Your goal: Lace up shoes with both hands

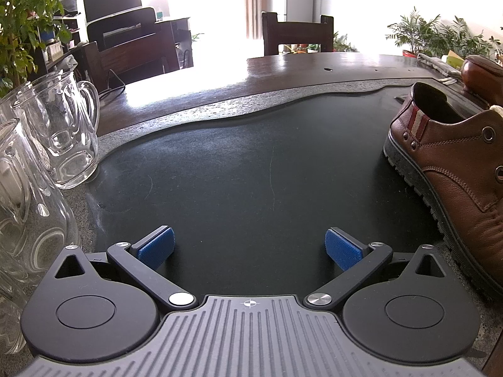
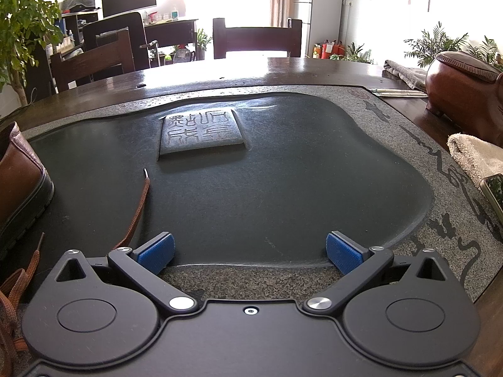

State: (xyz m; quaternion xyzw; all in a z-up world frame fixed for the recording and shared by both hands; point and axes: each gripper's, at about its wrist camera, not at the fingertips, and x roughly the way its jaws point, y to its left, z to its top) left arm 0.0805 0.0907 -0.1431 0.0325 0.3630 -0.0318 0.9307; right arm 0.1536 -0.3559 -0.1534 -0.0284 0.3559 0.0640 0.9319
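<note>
Grippers both gape wide and hold nothing: the left gripper point(image 1: 250, 246) and the right gripper point(image 2: 250, 248) hover low over the dark tray point(image 1: 251, 163) on the bench point(image 2: 283, 69). Shoe point(image 1: 456, 169) stands on the tray between them, its lace point(image 2: 138, 210) trailing loose beside it.

Brown shoe point(image 1: 452, 169), brown lace point(image 2: 138, 207), blue-padded tongs point(image 1: 250, 248).
</note>
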